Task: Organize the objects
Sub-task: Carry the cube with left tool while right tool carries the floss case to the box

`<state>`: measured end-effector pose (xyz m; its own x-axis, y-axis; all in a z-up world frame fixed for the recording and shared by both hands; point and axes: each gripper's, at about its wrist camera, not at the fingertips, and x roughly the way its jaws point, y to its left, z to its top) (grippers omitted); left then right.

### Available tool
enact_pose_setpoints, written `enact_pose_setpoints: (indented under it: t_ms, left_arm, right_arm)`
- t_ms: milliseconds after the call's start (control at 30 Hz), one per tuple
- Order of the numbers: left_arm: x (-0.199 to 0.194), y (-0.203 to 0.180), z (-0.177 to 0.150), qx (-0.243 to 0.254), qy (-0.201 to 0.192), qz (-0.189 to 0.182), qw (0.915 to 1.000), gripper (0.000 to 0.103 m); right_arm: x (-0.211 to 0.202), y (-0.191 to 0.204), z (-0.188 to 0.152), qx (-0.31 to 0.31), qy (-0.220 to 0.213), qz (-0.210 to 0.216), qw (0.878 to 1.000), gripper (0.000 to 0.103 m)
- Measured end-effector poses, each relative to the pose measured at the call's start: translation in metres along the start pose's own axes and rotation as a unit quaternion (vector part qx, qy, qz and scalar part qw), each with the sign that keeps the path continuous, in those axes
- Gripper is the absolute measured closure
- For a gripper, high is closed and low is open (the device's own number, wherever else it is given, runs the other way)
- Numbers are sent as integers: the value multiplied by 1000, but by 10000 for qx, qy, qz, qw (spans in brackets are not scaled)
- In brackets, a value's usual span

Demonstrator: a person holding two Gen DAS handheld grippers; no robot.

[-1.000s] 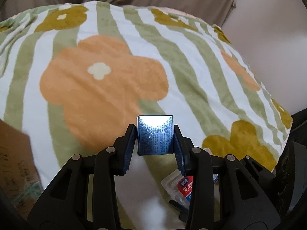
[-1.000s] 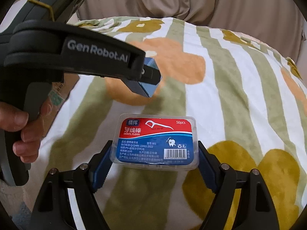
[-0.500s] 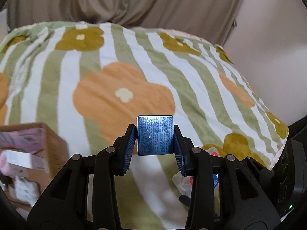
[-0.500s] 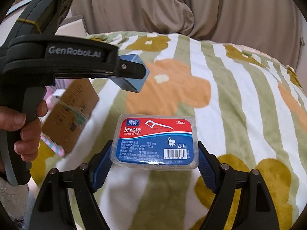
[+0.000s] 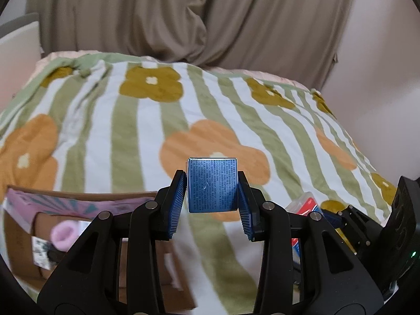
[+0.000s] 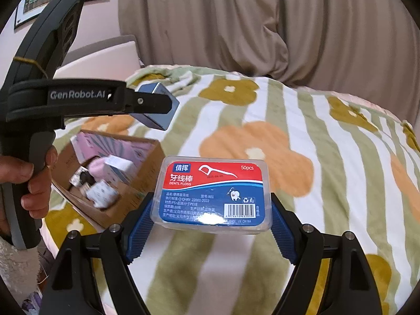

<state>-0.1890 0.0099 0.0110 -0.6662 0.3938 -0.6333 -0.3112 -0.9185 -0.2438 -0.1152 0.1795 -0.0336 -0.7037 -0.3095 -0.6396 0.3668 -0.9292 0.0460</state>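
My left gripper [image 5: 212, 191] is shut on a small blue box [image 5: 212, 185] with fine print, held above the bed. The same box [image 6: 157, 110] shows in the right wrist view, pinched at the left gripper's tip. My right gripper [image 6: 211, 210] is shut on a clear dental floss box [image 6: 212, 194] with a red and blue label, held above the blanket. An open cardboard box [image 6: 110, 178] sits on the bed at the left, below the left gripper; it holds several small items, one pink. It also shows in the left wrist view [image 5: 86, 225].
A green-striped flower blanket [image 5: 210, 110] covers the bed. A beige curtain [image 5: 183, 18] hangs behind it. A white wall [image 5: 380, 78] is at the right. A white piece of furniture [image 6: 99, 63] stands at the far left.
Both grippers have risen and tilted up, still holding their boxes. The cardboard box has come into fuller view at the left, and the curtain now fills the top.
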Motion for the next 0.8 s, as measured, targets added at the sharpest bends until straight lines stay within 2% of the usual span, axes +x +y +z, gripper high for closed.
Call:
enact_pose_setpoints:
  t_ms: [367, 800]
  left_arm:
    - [-38, 76, -7, -434, -159, 377, 9982, 68]
    - [-58, 175, -47, -1035, -60, 839, 9911, 68]
  right_arm:
    - [13, 48, 38, -220, -23, 304, 9993, 25]
    - [61, 111, 45, -504, 371, 687, 9957, 25]
